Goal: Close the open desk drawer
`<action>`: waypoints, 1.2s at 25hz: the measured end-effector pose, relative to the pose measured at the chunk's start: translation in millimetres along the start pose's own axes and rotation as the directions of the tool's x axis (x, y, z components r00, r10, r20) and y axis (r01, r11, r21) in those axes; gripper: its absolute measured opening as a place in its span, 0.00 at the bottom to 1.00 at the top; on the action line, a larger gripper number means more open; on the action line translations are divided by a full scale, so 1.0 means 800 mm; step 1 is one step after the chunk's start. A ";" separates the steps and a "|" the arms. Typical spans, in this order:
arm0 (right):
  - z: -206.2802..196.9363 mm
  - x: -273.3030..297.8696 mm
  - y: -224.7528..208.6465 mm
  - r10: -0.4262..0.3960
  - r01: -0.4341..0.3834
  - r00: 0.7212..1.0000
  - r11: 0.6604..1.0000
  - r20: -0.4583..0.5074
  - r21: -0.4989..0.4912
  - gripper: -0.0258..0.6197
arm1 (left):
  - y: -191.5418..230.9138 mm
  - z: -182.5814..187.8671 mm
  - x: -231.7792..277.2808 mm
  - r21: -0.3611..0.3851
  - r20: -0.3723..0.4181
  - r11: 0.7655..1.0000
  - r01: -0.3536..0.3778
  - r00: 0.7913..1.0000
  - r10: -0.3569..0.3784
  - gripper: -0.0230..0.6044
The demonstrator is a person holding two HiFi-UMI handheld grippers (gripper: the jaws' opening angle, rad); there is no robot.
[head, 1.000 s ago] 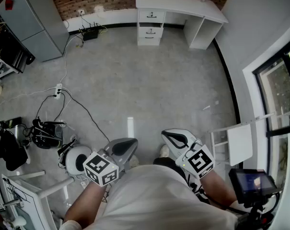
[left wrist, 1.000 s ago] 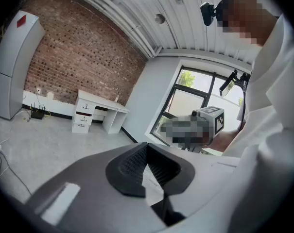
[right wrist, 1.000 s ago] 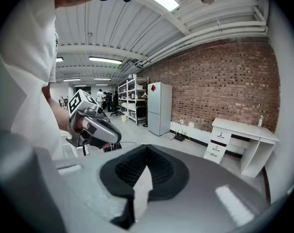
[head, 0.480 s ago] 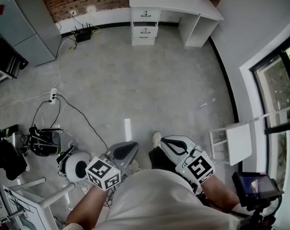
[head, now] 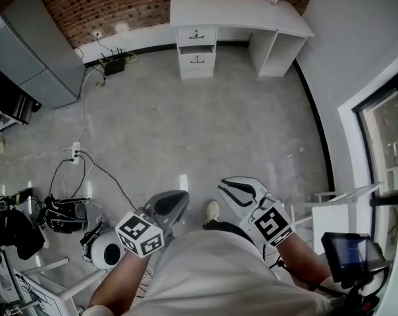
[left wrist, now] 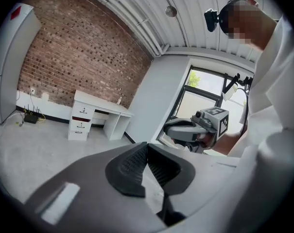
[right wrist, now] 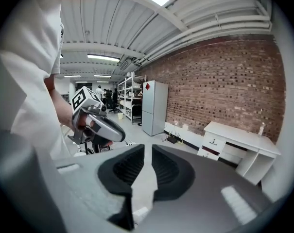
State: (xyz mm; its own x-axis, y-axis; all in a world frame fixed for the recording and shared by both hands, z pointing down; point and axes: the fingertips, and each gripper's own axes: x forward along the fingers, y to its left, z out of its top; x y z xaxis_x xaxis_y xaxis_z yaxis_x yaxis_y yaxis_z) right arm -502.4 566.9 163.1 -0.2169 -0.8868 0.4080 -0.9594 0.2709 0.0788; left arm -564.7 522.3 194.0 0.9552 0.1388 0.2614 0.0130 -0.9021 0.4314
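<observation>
Two grippers are held out side by side over bare floor. The left gripper (left wrist: 147,147) has its black ribbed pads pressed together at the tips, with nothing between them. The right gripper (right wrist: 147,153) has its pads a narrow slit apart – also with nothing in the gap.

In the left gripper view, the right gripper shows just off to the right of the jaws, with its marker cube on top. In the right gripper view, the left gripper sits off to the left of the jaws, in the person's hand.

In the head view, both the left gripper (head: 177,199) and the right gripper (head: 227,187) point forward, close in front of the person's white shirt (head: 212,275). A white shoe (head: 212,210) shows between them.

Beyond the jaws lies the grey concrete floor (head: 205,124). Far ahead of both grippers and well apart from them, the white wooden desk (head: 238,8) stands against the red brick wall (head: 120,2). In its drawer stack, the open white drawer (head: 197,59) – the one below the top – stands out a little, with a dark gap above its front. A tall grey metal cabinet (head: 27,51) stands far ahead and to the left of the jaws, and black cables (head: 87,166) trail across the floor to the left.
</observation>
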 end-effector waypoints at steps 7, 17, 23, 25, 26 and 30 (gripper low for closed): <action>-0.005 -0.004 -0.165 -0.029 0.028 1.000 0.998 -0.006 -0.047 0.09 | 0.037 0.079 0.156 0.019 0.039 1.000 0.000 0.999 0.000 0.12; -0.034 0.055 -0.338 -0.099 0.100 0.995 0.994 -0.022 0.040 0.09 | 0.135 0.124 0.319 -0.029 -0.004 0.998 0.061 0.998 -0.061 0.12; -0.026 0.104 -0.474 -0.132 0.136 0.989 0.989 -0.062 0.054 0.09 | 0.228 0.185 0.438 -0.083 0.013 0.989 0.121 0.993 -0.120 0.12; -0.011 0.123 -0.531 -0.144 0.147 0.987 0.989 -0.074 0.031 0.09 | 0.262 0.220 0.477 -0.103 0.032 0.985 0.136 0.991 -0.133 0.12; -0.004 0.132 -0.559 -0.149 0.151 0.986 0.988 -0.079 0.021 0.09 | 0.277 0.236 0.495 -0.107 0.043 0.984 0.142 0.989 -0.138 0.12; 0.021 0.179 -0.652 -0.147 0.147 0.986 0.989 -0.082 0.000 0.09 | 0.340 0.289 0.549 -0.145 0.087 0.979 0.145 0.987 -0.133 0.12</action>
State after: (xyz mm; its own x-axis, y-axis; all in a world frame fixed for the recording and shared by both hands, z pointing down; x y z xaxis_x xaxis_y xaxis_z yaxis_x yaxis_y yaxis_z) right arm -35.9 292.2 165.2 -0.0584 -0.8834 0.4650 -0.9809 0.1374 0.1377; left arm -73.1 243.4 226.7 0.9670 0.2217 0.1252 0.1085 -0.8037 0.5850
